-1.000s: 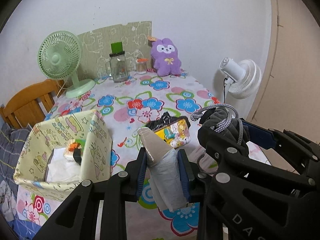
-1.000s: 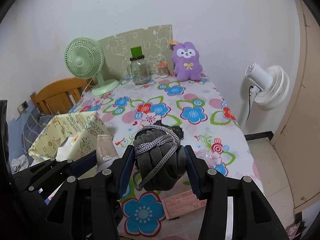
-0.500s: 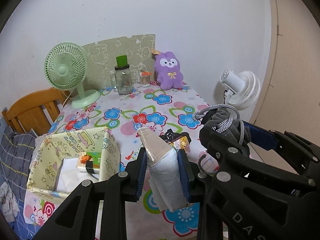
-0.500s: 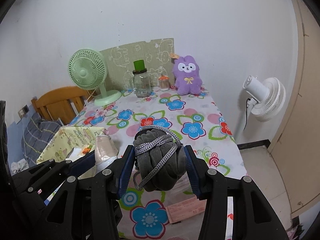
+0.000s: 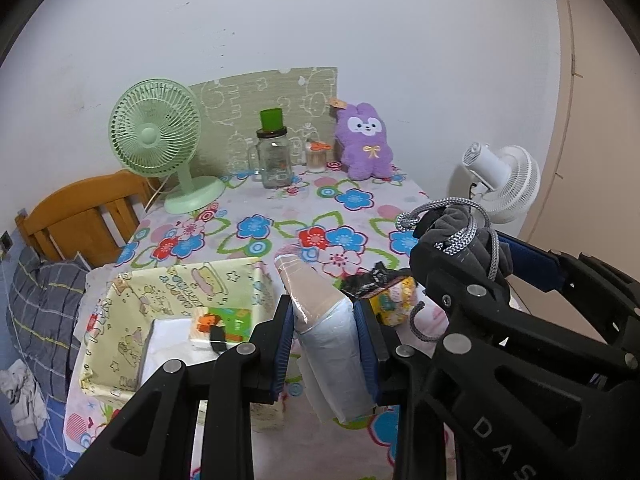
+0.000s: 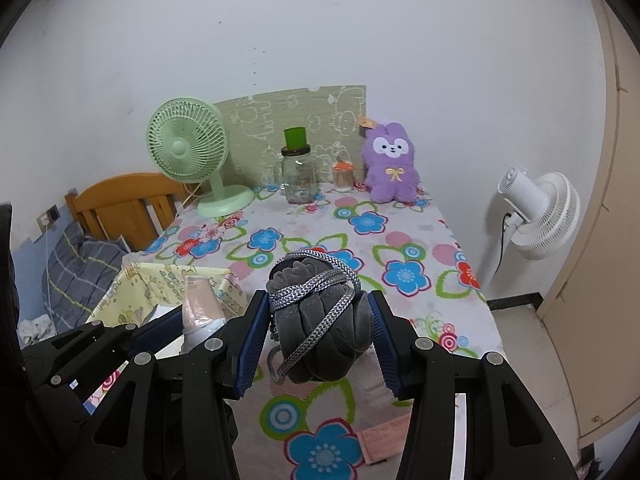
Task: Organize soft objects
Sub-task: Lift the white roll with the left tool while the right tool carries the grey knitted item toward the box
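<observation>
Both grippers have risen since the earlier frame; the floral table now lies farther below. The left gripper clamps a soft white packet above the table's near edge. The right gripper squeezes a grey drawstring pouch beside it. Both are lifted clear, probably for transfer to the yellow fabric bin at near left, which already holds items.
</observation>
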### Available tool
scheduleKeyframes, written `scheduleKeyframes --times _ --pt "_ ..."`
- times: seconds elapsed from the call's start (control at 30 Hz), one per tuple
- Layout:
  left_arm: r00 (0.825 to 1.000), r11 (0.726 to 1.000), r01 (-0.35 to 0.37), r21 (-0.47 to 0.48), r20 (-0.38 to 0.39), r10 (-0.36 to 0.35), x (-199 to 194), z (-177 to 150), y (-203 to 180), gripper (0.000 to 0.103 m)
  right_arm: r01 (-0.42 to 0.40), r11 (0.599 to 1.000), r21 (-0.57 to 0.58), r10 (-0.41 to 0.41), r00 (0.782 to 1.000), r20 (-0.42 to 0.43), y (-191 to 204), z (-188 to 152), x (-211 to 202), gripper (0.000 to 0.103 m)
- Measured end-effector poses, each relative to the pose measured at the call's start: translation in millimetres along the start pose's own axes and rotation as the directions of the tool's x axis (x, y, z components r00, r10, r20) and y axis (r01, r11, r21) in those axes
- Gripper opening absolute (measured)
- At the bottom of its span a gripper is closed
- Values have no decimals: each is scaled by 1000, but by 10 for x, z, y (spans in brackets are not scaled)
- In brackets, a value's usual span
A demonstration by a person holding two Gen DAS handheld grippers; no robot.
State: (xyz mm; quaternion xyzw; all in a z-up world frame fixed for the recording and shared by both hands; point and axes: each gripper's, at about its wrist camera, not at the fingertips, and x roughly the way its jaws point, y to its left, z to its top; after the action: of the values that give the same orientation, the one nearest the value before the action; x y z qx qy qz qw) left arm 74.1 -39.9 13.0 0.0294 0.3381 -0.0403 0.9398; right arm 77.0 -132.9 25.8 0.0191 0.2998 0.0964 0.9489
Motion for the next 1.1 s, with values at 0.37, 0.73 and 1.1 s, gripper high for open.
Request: scheduleKeyframes --times 0.37,0.73,1.1 --pt "999 998 -52 -27 -3 52 72 60 378 30 -42 999 -31 41 999 -9 349 125 234 53" --pt "996 994 -88 -67 -30 86 197 37 785 30 -94 994 -63 92 995 -41 700 194 511 53" --pt "991 988 -116 -100 -71 110 373 -17 1146 31 -145 986 -82 139 987 -81 1039 204 823 53"
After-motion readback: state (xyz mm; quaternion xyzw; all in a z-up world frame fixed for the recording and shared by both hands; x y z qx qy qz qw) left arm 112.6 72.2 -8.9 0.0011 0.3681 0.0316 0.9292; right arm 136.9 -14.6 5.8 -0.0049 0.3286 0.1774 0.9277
